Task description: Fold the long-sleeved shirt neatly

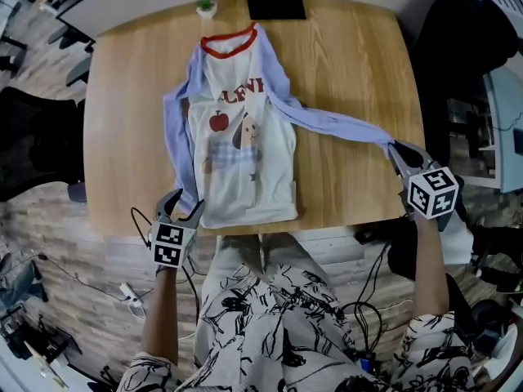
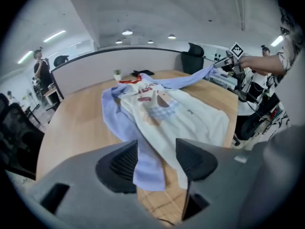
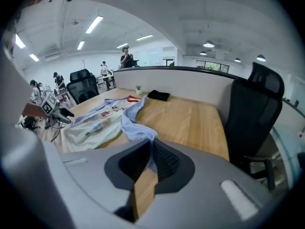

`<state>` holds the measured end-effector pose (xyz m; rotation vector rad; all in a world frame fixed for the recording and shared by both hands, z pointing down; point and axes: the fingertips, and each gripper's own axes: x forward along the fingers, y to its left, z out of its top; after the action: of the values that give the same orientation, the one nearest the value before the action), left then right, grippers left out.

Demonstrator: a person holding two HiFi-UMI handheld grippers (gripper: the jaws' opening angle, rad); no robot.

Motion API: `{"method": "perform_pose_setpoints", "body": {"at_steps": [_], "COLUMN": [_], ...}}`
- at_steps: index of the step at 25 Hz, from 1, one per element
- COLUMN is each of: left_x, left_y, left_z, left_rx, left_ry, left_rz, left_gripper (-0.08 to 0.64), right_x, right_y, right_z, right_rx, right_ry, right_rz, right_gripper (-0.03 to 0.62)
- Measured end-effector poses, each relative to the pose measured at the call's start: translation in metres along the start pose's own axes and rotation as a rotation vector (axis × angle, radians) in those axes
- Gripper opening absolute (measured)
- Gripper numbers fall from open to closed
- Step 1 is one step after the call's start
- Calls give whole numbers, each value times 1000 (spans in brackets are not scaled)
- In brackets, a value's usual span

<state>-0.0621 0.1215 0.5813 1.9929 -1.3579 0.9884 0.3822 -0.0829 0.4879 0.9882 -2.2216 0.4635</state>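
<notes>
A long-sleeved shirt (image 1: 245, 153) lies face up on the wooden table (image 1: 351, 64): white body, blue sleeves, red collar, an apple and dog print. Its right sleeve (image 1: 335, 122) is stretched out to the right, and my right gripper (image 1: 398, 149) is shut on the cuff. In the right gripper view the blue sleeve (image 3: 136, 128) runs straight into the closed jaws of the right gripper (image 3: 151, 151). The left sleeve (image 1: 178, 137) runs down the shirt's left side. My left gripper (image 1: 181, 207) stands open at the near table edge, and the sleeve's end (image 2: 147, 173) lies under its jaws, untouched.
A small potted plant (image 1: 206, 6) and a flat black object (image 1: 276, 5) sit at the table's far edge. A black office chair (image 3: 252, 113) stands to the right of the table. Cables lie on the floor by my legs.
</notes>
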Motion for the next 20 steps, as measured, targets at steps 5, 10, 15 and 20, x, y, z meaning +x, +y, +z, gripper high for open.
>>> {"method": "perform_pose_setpoints", "body": {"at_steps": [5, 10, 15, 20], "left_x": [4, 0, 20, 60], "left_y": [37, 17, -24, -60], "left_z": [-11, 62, 141, 192], "left_rx": [-27, 49, 165, 232], "left_ry": [39, -91, -207, -240], "left_rz": [77, 32, -101, -215], "left_gripper": [267, 264, 267, 273], "right_x": [5, 4, -3, -10], "right_y": [-58, -94, -133, -172], "right_z": [19, 35, 51, 65], "right_rx": [8, 70, 99, 83], "right_ry": [-12, -45, -42, -4], "right_rz": [-104, -191, -304, -377], "right_gripper": [33, 32, 33, 32]}}
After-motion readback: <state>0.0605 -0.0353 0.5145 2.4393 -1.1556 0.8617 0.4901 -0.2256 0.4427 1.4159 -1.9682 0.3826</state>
